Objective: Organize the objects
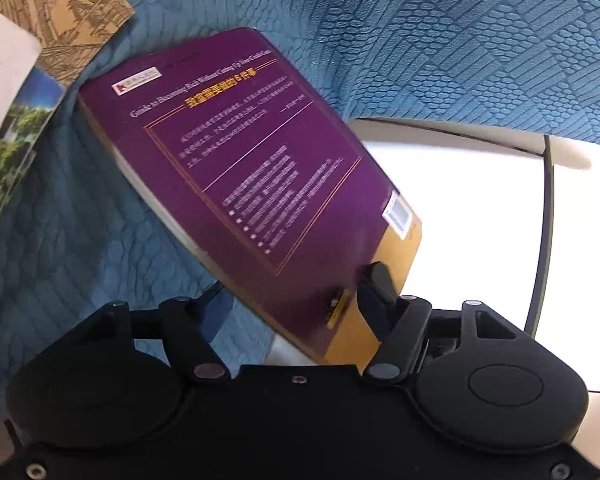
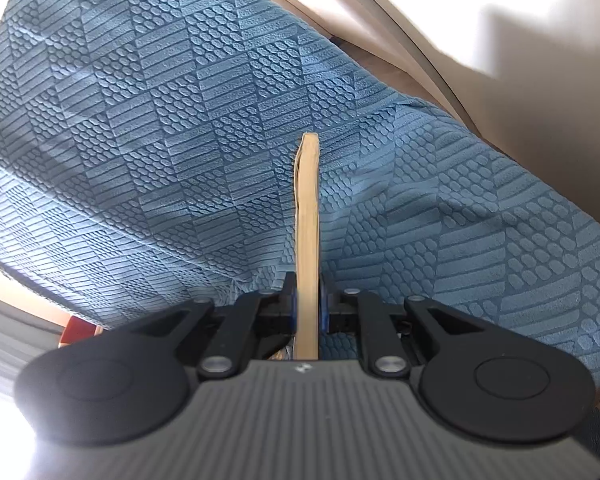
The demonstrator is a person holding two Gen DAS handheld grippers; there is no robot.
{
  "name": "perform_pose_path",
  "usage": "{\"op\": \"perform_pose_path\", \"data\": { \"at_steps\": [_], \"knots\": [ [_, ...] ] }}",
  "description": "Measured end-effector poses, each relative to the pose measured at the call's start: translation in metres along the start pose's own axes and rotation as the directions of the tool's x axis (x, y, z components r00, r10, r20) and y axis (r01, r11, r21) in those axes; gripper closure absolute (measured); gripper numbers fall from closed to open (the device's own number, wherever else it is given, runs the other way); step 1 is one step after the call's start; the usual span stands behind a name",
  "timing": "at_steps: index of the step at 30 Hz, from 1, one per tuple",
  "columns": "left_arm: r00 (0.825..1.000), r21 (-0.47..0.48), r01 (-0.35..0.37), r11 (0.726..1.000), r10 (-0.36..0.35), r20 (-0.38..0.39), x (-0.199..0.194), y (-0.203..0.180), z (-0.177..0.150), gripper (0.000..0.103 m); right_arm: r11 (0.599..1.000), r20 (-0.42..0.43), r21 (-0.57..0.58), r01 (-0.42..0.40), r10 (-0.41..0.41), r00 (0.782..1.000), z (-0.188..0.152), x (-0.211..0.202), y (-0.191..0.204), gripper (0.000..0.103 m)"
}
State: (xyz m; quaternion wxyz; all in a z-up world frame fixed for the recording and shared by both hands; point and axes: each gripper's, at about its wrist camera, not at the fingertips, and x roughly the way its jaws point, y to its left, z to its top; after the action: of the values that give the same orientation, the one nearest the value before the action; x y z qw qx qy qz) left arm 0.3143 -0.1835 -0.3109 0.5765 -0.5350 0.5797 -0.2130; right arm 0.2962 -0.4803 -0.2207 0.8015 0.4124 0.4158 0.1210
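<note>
Left wrist view first: a thick purple book fills the middle of the frame, lying tilted from upper left to lower right, its back cover up, with gold lettering, a framed block of pale text and a barcode label near its lower right corner. A gold band runs along its near edge. The left gripper straddles that near edge: its right finger lies on top of the cover at the gold band, while the left finger is mostly hidden below the book's underside. The jaws stand fairly wide with the book between them, but whether the pads actually press on it I cannot tell from here. The book rests partly over a blue textured cloth that covers most of the upper frame and the left side, and partly over a white surface at right. In the upper left corner lies a tan printed sheet with line drawings, and down the left edge a book with a green landscape cover shows beside something white and blurred.

Over in the right wrist view, the right gripper is pinched tight on a thin tan book seen edge-on, which stands upright from the fingers up to the centre of the frame. Behind it spreads the same blue cloth, draped, with pale flooring at the upper right and lower left.
</note>
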Motion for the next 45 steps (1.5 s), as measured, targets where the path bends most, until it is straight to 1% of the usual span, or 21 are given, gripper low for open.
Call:
{"op": "perform_pose_path", "data": {
  "at_steps": [3,6,8,10,11,13,14,17,19,20,24,26,29,31,35,39,42,45],
  "knots": [
    [1.000,-0.016,-0.009,1.000,0.009,0.006,0.005,0.005,0.002,0.043,1.000,0.000,0.003,0.001,-0.001,1.000,0.000,-0.001,-0.002,0.090],
    [1.000,-0.046,0.003,0.999,-0.003,0.018,0.009,0.012,0.004,0.043,1.000,-0.003,0.011,0.005,-0.005,1.000,0.001,-0.001,-0.004,0.090],
    [1.000,-0.069,0.013,0.998,-0.011,0.029,0.010,0.017,0.005,0.045,1.000,0.000,0.015,0.005,-0.005,1.000,0.001,-0.003,-0.006,0.090],
    [0.999,-0.093,0.026,0.995,-0.022,0.039,0.010,0.022,0.007,0.055,1.000,0.009,0.010,0.010,-0.010,1.000,0.002,-0.006,-0.008,0.090],
    [0.999,-0.104,0.032,0.994,-0.027,0.045,0.005,0.027,0.006,0.058,1.000,0.012,0.012,0.012,-0.012,1.000,0.002,-0.007,-0.010,0.090],
    [0.998,-0.115,0.045,0.992,-0.040,0.053,0.003,0.029,0.007,0.069,1.000,0.015,0.021,0.010,-0.010,1.000,0.004,-0.008,-0.014,0.089],
    [0.997,-0.116,0.048,0.992,-0.042,0.057,0.002,0.029,0.008,0.070,1.000,0.014,0.027,0.010,-0.010,1.000,0.004,-0.007,-0.017,0.089],
    [0.997,-0.071,0.041,0.997,-0.037,0.064,-0.001,0.023,0.011,0.081,0.999,0.008,0.034,0.024,-0.024,1.000,0.006,-0.004,-0.021,0.085],
    [0.997,-0.065,0.056,0.996,-0.052,0.065,-0.004,0.019,0.013,0.091,0.998,-0.009,0.043,0.044,-0.044,0.999,0.008,0.000,-0.026,0.080],
    [0.996,-0.063,0.061,0.996,-0.057,0.064,-0.005,0.017,0.015,0.092,0.998,-0.020,0.050,0.046,-0.045,0.999,0.008,0.003,-0.029,0.079],
    [0.997,-0.024,0.023,0.999,-0.021,0.074,-0.009,0.009,0.020,0.094,0.996,-0.049,0.084,-0.004,0.008,0.999,0.009,0.014,-0.043,0.078],
    [0.997,-0.024,0.011,1.000,-0.009,0.074,-0.010,0.009,0.022,0.094,0.993,-0.063,0.113,-0.026,0.033,0.997,0.010,0.022,-0.051,0.078],
    [0.997,-0.015,-0.010,1.000,0.011,0.075,-0.013,0.008,0.021,0.094,0.987,-0.076,0.156,-0.028,0.041,0.996,0.012,0.033,-0.063,0.076],
    [0.997,-0.014,-0.022,1.000,0.023,0.071,-0.016,0.011,0.019,0.095,0.980,-0.079,0.199,-0.019,0.036,0.996,0.015,0.037,-0.073,0.072],
    [0.997,-0.019,-0.027,0.999,0.028,0.068,-0.013,0.012,0.017,0.095,0.965,-0.074,0.258,-0.041,0.062,0.995,0.017,0.043,-0.087,0.070],
    [0.997,-0.011,-0.035,0.999,0.036,0.068,-0.015,0.010,0.018,0.095,0.963,-0.070,0.268,-0.038,0.059,0.996,0.022,0.048,-0.095,0.070],
    [0.996,-0.009,-0.047,0.999,0.047,0.076,-0.016,0.009,0.020,0.095,0.958,-0.080,0.282,-0.047,0.072,0.994,0.026,0.056,-0.099,0.070],
    [0.995,0.004,-0.059,0.998,0.058,0.087,-0.019,0.006,0.022,0.095,0.965,-0.083,0.258,-0.037,0.060,0.995,0.028,0.063,-0.097,0.070]
  ]
}}
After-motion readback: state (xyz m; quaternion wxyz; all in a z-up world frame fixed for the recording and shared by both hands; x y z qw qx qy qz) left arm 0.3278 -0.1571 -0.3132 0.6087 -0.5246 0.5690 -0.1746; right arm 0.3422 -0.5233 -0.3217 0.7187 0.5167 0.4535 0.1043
